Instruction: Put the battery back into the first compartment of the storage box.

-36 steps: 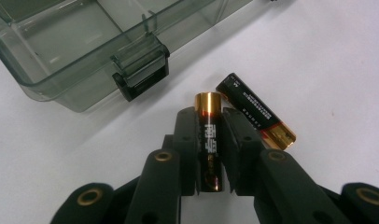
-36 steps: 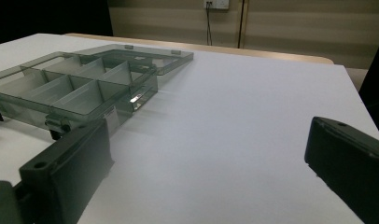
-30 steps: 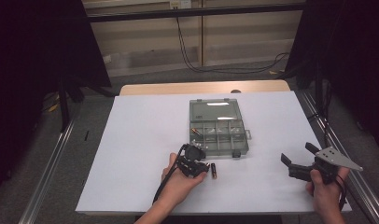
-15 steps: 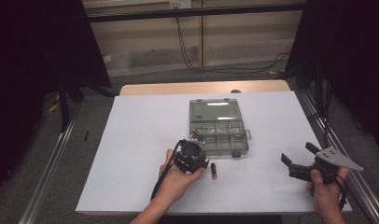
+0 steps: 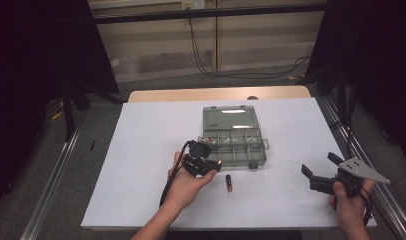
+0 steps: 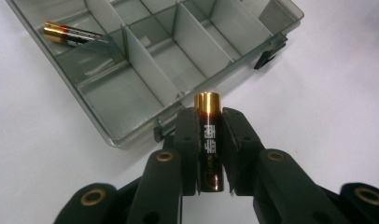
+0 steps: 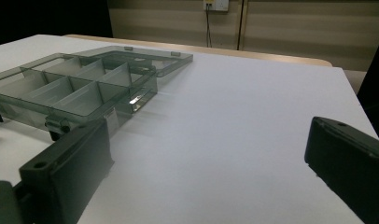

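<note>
My left hand-held gripper [image 6: 210,154] clamped on battery [image 6: 209,140], gold end out, just beside organizer box [image 6: 131,88] front rim. My right hand-held gripper [image 7: 206,158] jaws apart, empty, above table [image 7: 253,116].

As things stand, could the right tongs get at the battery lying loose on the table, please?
Probably yes: the right tongs are open and bare tabletop lies between them and the loose battery.
</note>
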`<state>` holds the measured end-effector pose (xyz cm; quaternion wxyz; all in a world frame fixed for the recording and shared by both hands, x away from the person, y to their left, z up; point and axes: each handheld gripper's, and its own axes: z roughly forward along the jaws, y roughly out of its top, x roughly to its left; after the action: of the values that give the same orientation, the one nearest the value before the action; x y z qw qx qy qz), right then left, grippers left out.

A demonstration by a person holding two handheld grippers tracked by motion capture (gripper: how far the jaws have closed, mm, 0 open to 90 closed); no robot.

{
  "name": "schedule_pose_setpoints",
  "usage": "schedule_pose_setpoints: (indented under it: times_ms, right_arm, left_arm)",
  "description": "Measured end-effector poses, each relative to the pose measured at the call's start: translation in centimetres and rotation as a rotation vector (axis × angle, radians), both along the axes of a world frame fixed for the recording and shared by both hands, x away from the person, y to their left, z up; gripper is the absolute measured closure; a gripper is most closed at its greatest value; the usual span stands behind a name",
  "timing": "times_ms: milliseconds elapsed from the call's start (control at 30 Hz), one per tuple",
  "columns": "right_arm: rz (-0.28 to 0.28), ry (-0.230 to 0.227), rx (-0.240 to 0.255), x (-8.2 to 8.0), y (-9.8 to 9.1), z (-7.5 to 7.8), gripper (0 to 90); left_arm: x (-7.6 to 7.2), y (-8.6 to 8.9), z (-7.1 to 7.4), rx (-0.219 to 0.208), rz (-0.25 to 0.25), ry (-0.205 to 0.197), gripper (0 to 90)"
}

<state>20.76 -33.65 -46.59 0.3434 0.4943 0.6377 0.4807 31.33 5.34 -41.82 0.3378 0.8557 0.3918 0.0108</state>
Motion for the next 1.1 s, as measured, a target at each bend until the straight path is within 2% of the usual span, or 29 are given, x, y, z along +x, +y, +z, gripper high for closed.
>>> schedule_pose_setpoints:
  times_ms: [67, 433, 467, 800, 1100]
  right_arm:
    - [0.0, -0.001, 0.0, 0.0, 0.0, 0.0, 0.0]
    - [0.0, 0.001, -0.002, 0.0, 0.1, 0.0, 0.0]
    - [0.0, 0.002, -0.002, 0.0, 0.1, 0.0, 0.0]
    - [-0.001, -0.003, -0.006, 0.0, 0.0, 0.0, 0.0]
    - [-0.002, -0.002, -0.005, 0.0, 0.0, 0.0, 0.0]
  left_arm:
    - [0.4, 0.2, 0.0, -0.011, 0.016, 0.0, 77.2]
    - [1.4, 0.6, 0.5, -0.023, 0.022, -0.002, 77.2]
    - [1.6, 0.5, 0.6, -0.032, 0.037, -0.005, 77.2]
    - [2.5, 0.4, 0.6, -0.033, 0.044, -0.007, 77.2]
    - [3.6, 0.3, 0.6, -0.039, 0.075, -0.011, 77.2]
